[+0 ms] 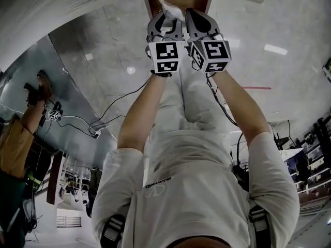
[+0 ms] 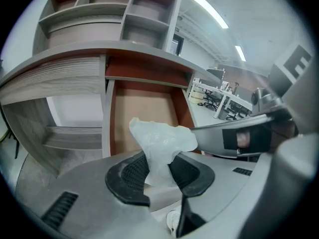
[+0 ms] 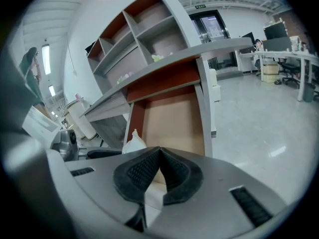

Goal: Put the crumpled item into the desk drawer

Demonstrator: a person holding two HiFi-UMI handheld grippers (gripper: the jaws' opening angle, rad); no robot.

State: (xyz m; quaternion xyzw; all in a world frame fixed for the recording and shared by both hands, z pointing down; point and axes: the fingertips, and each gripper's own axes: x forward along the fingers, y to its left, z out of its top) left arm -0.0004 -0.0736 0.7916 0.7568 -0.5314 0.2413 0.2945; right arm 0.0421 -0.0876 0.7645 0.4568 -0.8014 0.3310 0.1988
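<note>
A crumpled white item (image 2: pixel 160 146) sticks up between the black pads of my left gripper (image 2: pixel 158 176), which is shut on it. In the head view the crumpled item (image 1: pixel 169 7) pokes out past the left gripper (image 1: pixel 166 20), just over the open desk drawer (image 1: pixel 177 0). The drawer's brown inside (image 2: pixel 144 116) lies straight ahead, pulled out from under the grey desktop. My right gripper (image 3: pixel 158 171) is shut with nothing between its pads; it sits close to the right of the left one (image 1: pixel 199 19). From the right gripper view the white item (image 3: pixel 133 142) shows at the drawer's (image 3: pixel 174 121) left edge.
Open shelves (image 2: pixel 114 14) stand on the desk above the drawer. A grey side panel and lower shelf (image 2: pixel 70 133) sit left of the drawer. Cables (image 1: pixel 111 112) trail over the shiny floor. Another person (image 1: pixel 23 133) stands at the left. Office chairs and desks (image 3: pixel 284 59) are far right.
</note>
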